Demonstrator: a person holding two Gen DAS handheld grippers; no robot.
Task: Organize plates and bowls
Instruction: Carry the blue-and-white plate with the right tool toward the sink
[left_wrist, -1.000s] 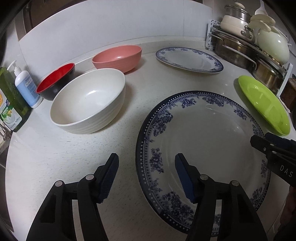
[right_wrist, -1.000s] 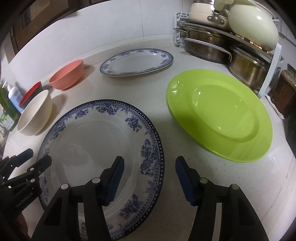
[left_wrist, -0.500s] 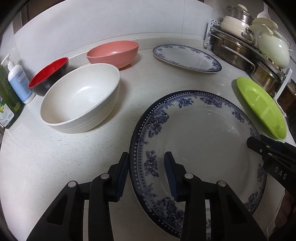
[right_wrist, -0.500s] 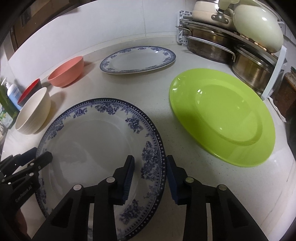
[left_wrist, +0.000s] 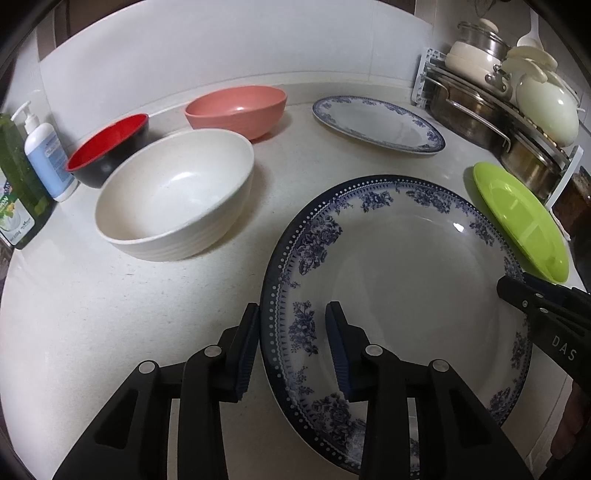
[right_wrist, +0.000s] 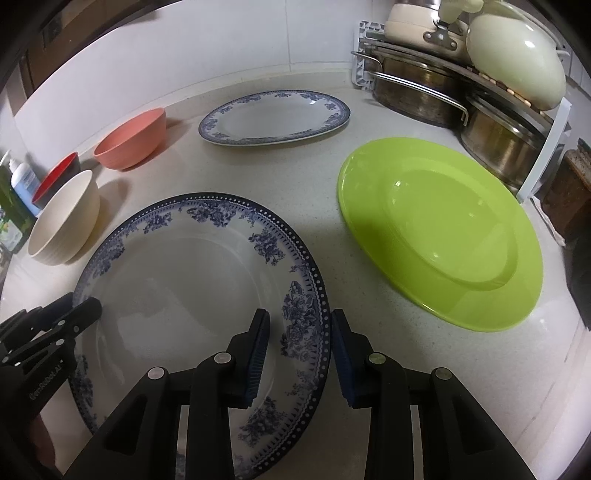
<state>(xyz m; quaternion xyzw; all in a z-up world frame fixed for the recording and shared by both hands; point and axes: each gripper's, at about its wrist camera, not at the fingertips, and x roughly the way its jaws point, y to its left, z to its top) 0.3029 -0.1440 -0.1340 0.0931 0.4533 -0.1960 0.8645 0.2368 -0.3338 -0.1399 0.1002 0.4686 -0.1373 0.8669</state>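
Note:
A large blue-and-white floral plate (left_wrist: 399, 266) is in front of both grippers, lifted a little off the counter. My left gripper (left_wrist: 291, 325) is shut on its left rim. My right gripper (right_wrist: 300, 332) is shut on its right rim; the plate shows in the right wrist view (right_wrist: 192, 288). A white bowl (left_wrist: 177, 192), a pink bowl (left_wrist: 236, 110) and a red-and-black bowl (left_wrist: 107, 147) stand at the left. A smaller blue-and-white plate (left_wrist: 376, 123) lies at the back. A green plate (right_wrist: 439, 229) lies to the right.
A metal rack with pots and cream lids (right_wrist: 461, 70) fills the back right corner. Soap bottles (left_wrist: 40, 158) stand at the far left by the wall. The counter's front edge (right_wrist: 561, 369) runs close at the right.
Both grippers closed from wide open onto the big plate's opposite rims. The plate has risen slightly and moved nearer to the cameras.

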